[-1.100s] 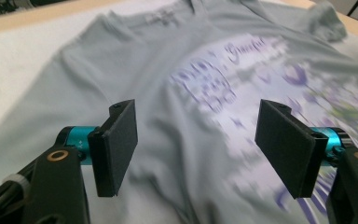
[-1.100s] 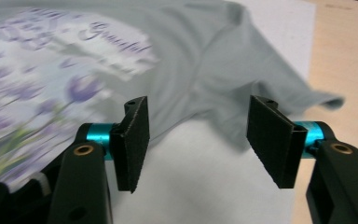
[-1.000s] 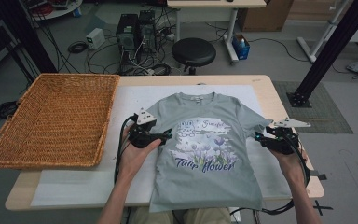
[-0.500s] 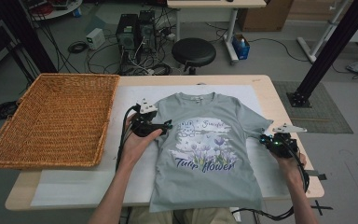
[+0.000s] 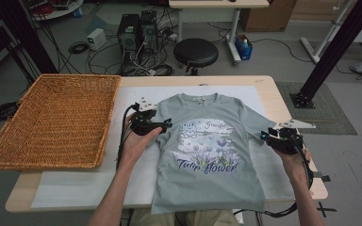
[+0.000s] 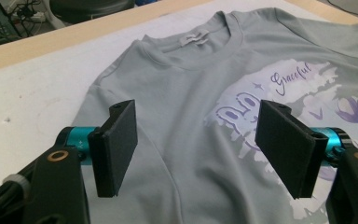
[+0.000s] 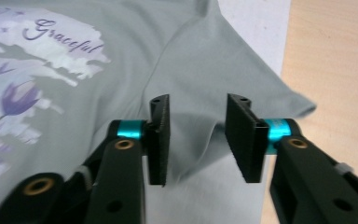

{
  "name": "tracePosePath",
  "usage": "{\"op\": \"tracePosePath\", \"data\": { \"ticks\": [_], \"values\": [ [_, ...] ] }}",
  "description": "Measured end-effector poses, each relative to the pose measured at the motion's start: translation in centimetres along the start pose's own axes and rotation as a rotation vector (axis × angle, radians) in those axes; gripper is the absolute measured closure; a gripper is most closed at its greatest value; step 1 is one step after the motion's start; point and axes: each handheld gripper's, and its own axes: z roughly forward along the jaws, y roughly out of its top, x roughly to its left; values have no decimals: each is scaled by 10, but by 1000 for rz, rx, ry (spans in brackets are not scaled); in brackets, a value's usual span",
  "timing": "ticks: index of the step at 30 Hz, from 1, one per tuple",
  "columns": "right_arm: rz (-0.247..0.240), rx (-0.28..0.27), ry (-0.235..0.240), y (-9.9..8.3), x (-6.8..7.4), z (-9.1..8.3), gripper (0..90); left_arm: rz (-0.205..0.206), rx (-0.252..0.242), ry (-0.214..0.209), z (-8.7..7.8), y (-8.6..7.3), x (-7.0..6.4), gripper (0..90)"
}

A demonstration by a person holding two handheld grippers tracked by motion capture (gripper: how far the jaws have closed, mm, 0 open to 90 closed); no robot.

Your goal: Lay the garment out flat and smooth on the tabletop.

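Between the parted jaws of the right gripper (image 7: 197,142) lies the hem of the T-shirt (image 7: 196,70) sleeve, seemingly ungripped, though the view is blurred. The left gripper (image 6: 204,144) hangs wide open over the shirt's chest, collar beyond it. Farther out, left of it, sits the wicker basket (image 5: 52,120).

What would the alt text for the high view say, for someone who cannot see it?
A grey T-shirt lies flat on a table, with the left gripper at one shoulder and the right gripper by the opposite sleeve. A wicker basket sits to the left.
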Motion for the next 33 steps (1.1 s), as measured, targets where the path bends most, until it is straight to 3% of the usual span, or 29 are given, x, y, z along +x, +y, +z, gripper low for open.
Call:
{"op": "tracePosePath", "data": {
  "ticks": [6,8,10,11,12,13,14,16,21,25,33],
  "values": [
    [-2,100,36,-14,6,21,805,6,3,6,-2,0,2,297],
    [-13,78,52,-18,10,19,892,3,1,10,-3,0,4,297],
    [-35,97,64,-17,14,18,892,-6,-5,16,-5,2,4,297],
    [-51,100,52,-17,17,18,872,-2,-3,21,-7,4,6,297],
    [-55,96,45,-17,17,17,766,-1,-5,26,-8,6,6,297],
    [-23,98,39,-16,15,17,630,2,-9,27,-9,9,8,297],
    [10,102,49,-14,12,17,550,4,-10,28,-11,12,9,297],
    [28,101,69,-8,8,14,439,13,-6,38,-12,17,12,297],
    [-7,59,64,13,10,5,217,8,18,53,-10,22,20,296],
    [-47,55,84,21,15,1,169,25,39,56,-9,21,19,295],
    [-37,67,85,18,16,1,165,45,66,77,-12,20,17,295]
  ]
}}
